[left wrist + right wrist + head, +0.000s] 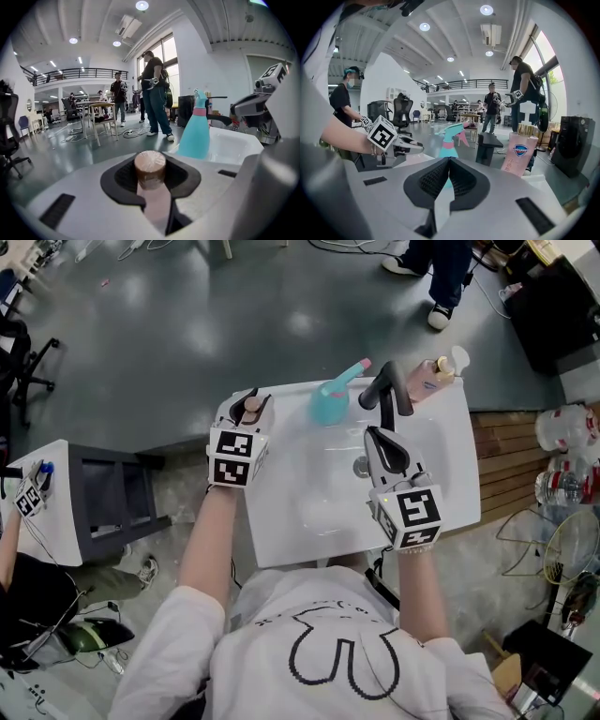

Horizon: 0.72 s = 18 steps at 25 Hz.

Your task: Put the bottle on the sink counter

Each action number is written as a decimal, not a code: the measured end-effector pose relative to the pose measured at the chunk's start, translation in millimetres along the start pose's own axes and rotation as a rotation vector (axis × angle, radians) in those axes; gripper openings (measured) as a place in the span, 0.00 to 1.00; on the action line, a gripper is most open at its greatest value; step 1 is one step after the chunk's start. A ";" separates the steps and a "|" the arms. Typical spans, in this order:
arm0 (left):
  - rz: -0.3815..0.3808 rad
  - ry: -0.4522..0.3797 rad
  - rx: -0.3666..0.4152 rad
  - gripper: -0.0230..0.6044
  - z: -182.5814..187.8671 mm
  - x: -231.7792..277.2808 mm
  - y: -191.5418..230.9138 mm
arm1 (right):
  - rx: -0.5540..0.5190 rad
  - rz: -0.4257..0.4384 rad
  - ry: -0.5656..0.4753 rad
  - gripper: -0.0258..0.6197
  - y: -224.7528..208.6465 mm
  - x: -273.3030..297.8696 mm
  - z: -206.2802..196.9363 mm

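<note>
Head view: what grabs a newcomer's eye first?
The teal spray bottle stands at the back rim of the white sink, beside the black faucet. The left hand-held gripper, at the sink's back-left corner, is clamped on a small brown-capped bottle. The right hand-held gripper is over the basin, shut and empty.

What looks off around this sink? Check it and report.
Nothing stands out. The sprayer and soap bottle stand at the back of the sink, and no spill or damage shows. The left tool is closed on the bottle. The right tool is shut and empty over the basin.
</note>
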<state>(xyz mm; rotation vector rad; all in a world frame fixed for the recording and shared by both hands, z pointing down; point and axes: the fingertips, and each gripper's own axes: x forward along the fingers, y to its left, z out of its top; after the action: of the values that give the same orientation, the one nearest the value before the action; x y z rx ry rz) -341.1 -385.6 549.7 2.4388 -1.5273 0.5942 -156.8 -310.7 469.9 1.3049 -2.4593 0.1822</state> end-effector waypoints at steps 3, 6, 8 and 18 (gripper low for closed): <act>-0.004 0.000 -0.015 0.22 0.7 1.3 1.4 | 0.001 0.002 0.004 0.08 0.4 2.8 0.0; -0.011 0.004 -0.011 0.22 -0.3 1.1 0.8 | -0.003 0.011 0.006 0.08 4.6 3.0 -0.4; -0.011 0.000 -0.013 0.22 -0.7 0.5 0.4 | -0.005 0.016 0.008 0.08 7.3 3.1 -1.2; 0.046 -0.017 0.040 0.38 -6.1 -1.4 5.4 | -0.012 0.017 -0.017 0.08 21.5 4.0 1.4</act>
<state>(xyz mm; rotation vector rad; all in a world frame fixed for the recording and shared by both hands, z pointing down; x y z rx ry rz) -347.8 -384.6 554.3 2.4497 -1.5973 0.6196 -176.9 -302.0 471.2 1.2865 -2.4822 0.1603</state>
